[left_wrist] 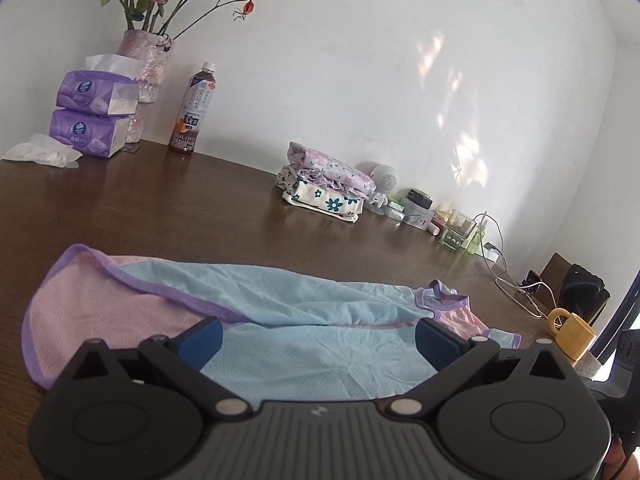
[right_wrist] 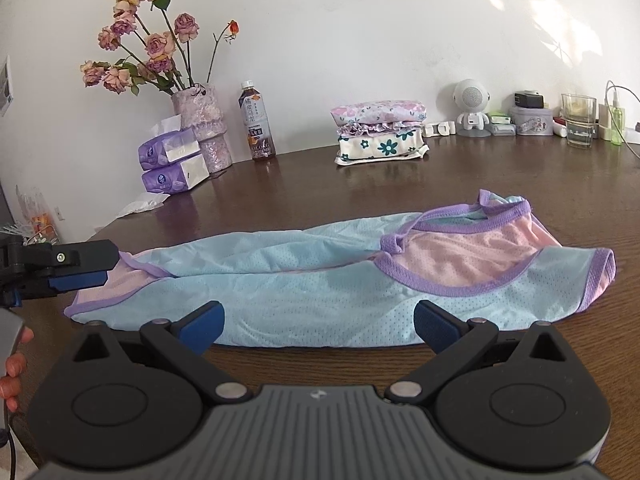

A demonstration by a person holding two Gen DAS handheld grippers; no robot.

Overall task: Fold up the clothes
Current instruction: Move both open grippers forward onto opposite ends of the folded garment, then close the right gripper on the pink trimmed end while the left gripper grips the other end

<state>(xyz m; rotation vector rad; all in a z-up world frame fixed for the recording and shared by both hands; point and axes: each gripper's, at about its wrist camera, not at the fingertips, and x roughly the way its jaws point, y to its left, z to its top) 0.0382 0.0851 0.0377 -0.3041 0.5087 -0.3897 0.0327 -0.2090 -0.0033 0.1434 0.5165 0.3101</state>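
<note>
Pale-blue mesh tank top (right_wrist: pixel 304 280), doubled lengthwise, lies along the tabletop's (right_wrist: pixel 400 184) near edge. Both the left gripper (left_wrist: pixel 319 334) and right gripper (right_wrist: pixel 319 322) hang released. Likely next: a crosswise fold, pinching one end.

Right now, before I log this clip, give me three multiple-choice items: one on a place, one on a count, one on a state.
1. Where is the folded pile?
A. by the wall at the table's back
B. on the garment
C. on a chair

2. How many purple tissue packs are stacked?
A. one
B. two
C. four

3. How do the right gripper jaws stand?
A. shut on cloth
B. shut on nothing
C. open

Key:
1 A, it sits on the table against the wall.
2 B, one lies on another.
3 C, the pads stand wide apart before the blue garment.
</note>
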